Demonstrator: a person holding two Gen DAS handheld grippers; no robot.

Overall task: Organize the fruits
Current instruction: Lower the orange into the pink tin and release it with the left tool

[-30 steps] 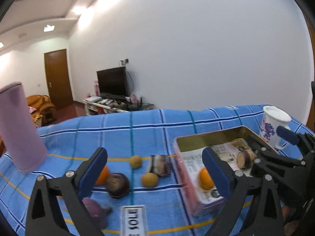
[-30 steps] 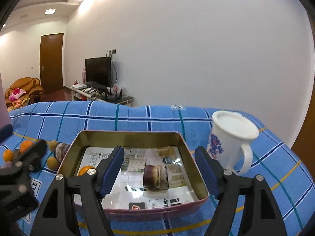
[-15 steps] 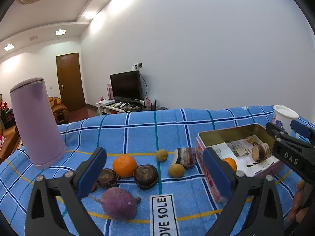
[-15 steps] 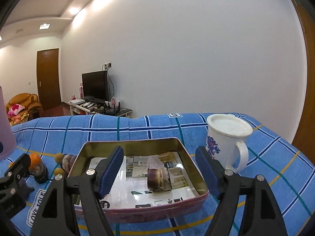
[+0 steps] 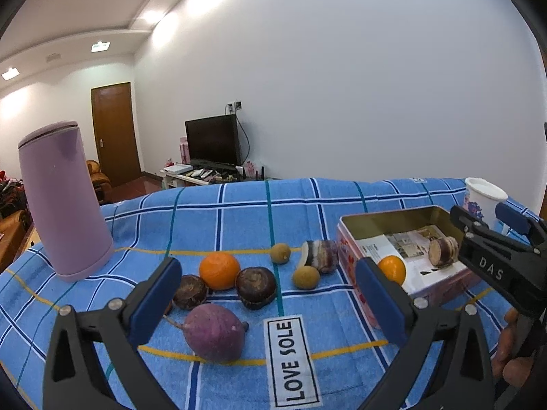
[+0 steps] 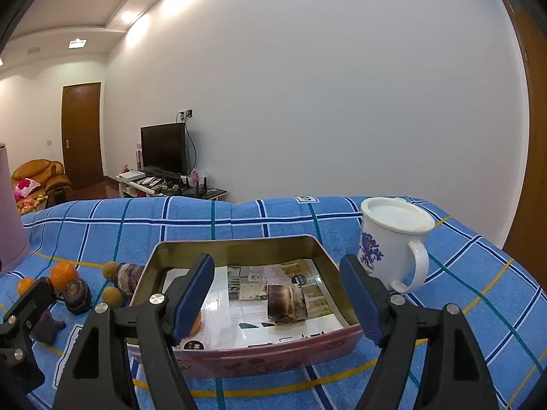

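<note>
Left wrist view shows the left gripper (image 5: 265,302) hovering with its blue-padded jaws spread wide and empty above a blue plaid towel (image 5: 239,212). Between and beyond its fingers lie a purple round root vegetable (image 5: 215,331), two dark brown round fruits (image 5: 256,287) (image 5: 189,291), a loose orange tangerine (image 5: 219,270), two small tan longans (image 5: 306,276) (image 5: 280,253) and a cut purple-and-white taro chunk (image 5: 321,251). A tall lilac tumbler (image 5: 65,201) stands upright to the left. To the right sits a pink rectangular tin (image 5: 345,249), which holds a second tangerine (image 5: 392,268) and a cut taro piece (image 5: 442,251). Right wrist view shows the right gripper (image 6: 277,299) with jaws likewise apart and empty, poised over the tin's near rim, with a lidded white floral mug (image 6: 393,242) just beside the tin.
</note>
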